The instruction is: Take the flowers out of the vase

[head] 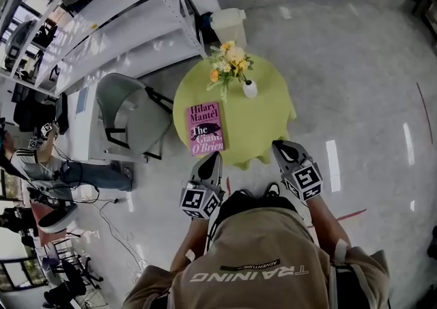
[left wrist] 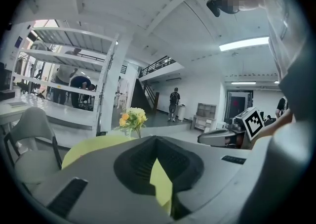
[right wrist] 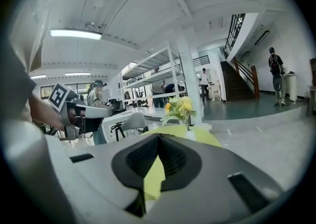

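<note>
Well, my left gripper (head: 214, 157) and right gripper (head: 278, 145) sit side by side, angled slightly down, jaws closed tip to tip on nothing. Beyond, on the counter (head: 266, 127), the flowers (head: 229, 62) stand in their white vase (head: 250, 89); the left gripper view hides that vase.
</note>
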